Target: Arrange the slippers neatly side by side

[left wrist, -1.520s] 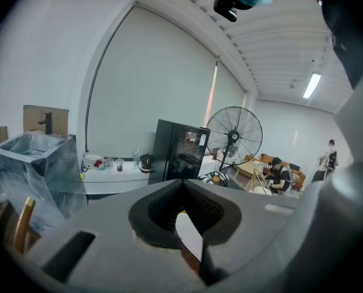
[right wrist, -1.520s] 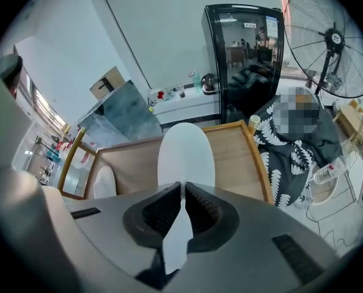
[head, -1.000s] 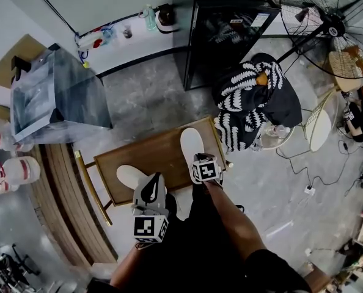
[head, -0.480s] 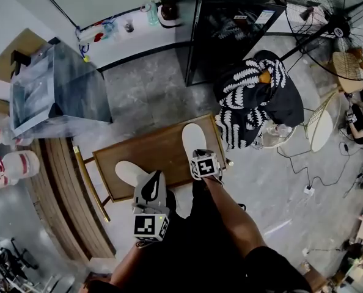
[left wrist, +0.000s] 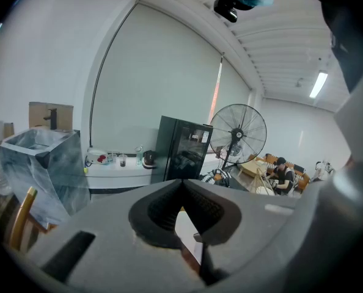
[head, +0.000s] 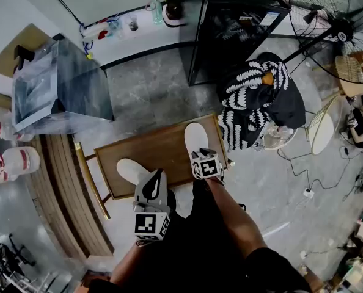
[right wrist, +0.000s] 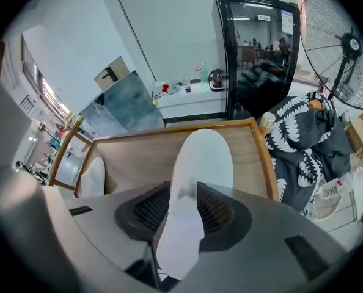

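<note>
1. Two white slippers lie on a brown wooden table (head: 151,148). The top has a flat, matte grain and a raised pale rim.
2. Right slipper (head: 194,139): a long rounded oval, plain white, smooth and soft-looking, with no print visible. It lies along the table's right edge, toe pointing away from the person and heel at the near rim.
3. Left slipper (head: 128,170): same white and same rounded toe. It sits at the near left of the table, turned at an angle to the other. The two are well apart, with bare wood between them.
4. Right gripper (head: 199,155): grey body with dark ribbed pads. Its jaws have just been opening. The right gripper view shows the heel end of the right slipper (right wrist: 200,163) lying between the pads, released and no longer squeezed. The left slipper (right wrist: 93,176) shows at that view's far left, by the table (right wrist: 139,157) rim.
5. Left gripper (head: 152,182): hangs over the near end of the left slipper. In its own view the left gripper (left wrist: 182,185) has its pad tips meeting, clenched, with nothing seen caught in them. A thin strip of white and brown shows through the slit below.
6. Beyond the table: a black cabinet (head: 236,29) with a glossy door, and a heap of black-and-white patterned cloth (head: 252,99).
</note>
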Motion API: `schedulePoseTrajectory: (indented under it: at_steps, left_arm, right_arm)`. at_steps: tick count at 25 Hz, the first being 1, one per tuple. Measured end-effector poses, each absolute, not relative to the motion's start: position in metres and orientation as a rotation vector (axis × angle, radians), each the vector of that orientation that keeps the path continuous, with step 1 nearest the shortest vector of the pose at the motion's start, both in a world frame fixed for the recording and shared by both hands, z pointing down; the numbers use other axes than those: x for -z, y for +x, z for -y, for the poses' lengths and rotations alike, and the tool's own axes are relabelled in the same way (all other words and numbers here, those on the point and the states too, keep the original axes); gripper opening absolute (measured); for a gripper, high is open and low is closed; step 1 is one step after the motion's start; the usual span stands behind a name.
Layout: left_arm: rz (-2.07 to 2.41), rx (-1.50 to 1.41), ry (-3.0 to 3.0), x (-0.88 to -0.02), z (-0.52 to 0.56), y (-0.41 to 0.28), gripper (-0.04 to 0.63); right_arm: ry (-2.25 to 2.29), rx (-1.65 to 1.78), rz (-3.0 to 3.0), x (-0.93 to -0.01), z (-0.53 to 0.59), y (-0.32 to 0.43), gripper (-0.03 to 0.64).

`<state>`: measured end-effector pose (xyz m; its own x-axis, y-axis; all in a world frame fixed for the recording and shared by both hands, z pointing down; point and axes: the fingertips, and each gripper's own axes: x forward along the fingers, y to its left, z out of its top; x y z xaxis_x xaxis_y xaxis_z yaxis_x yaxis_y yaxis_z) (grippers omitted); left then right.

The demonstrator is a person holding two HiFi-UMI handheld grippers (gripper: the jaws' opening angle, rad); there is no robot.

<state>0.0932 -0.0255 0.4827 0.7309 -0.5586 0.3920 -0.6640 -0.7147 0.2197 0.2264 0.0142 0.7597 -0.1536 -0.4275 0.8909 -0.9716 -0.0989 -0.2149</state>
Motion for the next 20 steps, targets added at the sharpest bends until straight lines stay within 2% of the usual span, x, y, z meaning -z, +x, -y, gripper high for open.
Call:
schedulePoseTrajectory:
  at_steps: [9,15,20]
  left_arm:
    - [0.977,-0.389,2.590,-0.477,0.024,0.080,0.017]
    - [1.003,-0.366,2.594,-0.470,0.024,0.068,0.018]
    - [1.039,-0.349,2.587,-0.465,0.028,0.051,0.017]
  right_arm:
    - [1.626,-1.168,1.647,-0.729,-0.013,0.227,0.135]
    - [1.636,-1.118,1.697,-0.707,-0.010,0.216,0.058]
    - [1.635,-1.080,1.758,-0.688,-0.002,0.197,0.028]
